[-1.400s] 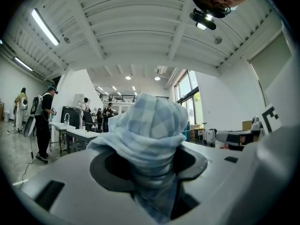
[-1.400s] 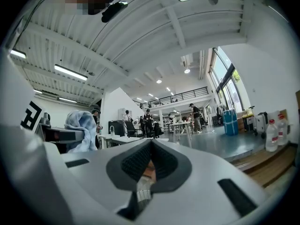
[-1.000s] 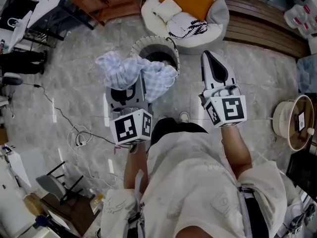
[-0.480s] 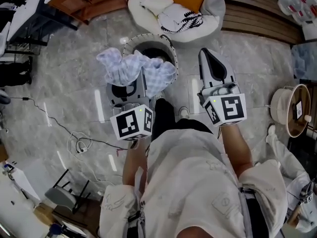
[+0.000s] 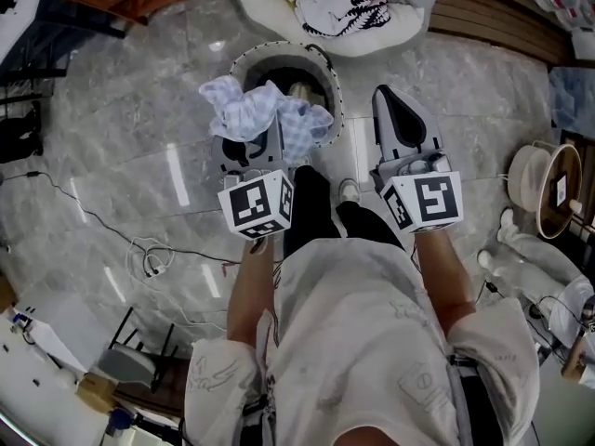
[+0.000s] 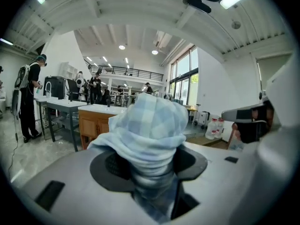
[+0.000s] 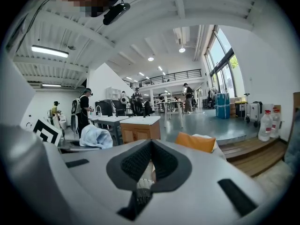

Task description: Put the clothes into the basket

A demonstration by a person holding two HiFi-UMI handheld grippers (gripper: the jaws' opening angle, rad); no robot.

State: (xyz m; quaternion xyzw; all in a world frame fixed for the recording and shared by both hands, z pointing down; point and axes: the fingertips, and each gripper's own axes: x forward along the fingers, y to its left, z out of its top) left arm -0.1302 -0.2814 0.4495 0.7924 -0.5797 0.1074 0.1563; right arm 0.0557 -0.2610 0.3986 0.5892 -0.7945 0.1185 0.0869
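Checked cloth (image 5: 265, 119) clamped in left gripper (image 5: 253, 156) jaws held part open, bunched over the basket (image 5: 279, 52) rim on the floor, right gripper (image 5: 390, 100) jaws closed together, nothing held, beside the basket

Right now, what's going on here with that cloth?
A person works two grippers. The left gripper is clamped on a pale blue checked cloth, seen from above over the near edge of the round basket on the floor. The right gripper is shut and empty. The cloth is not yet in.
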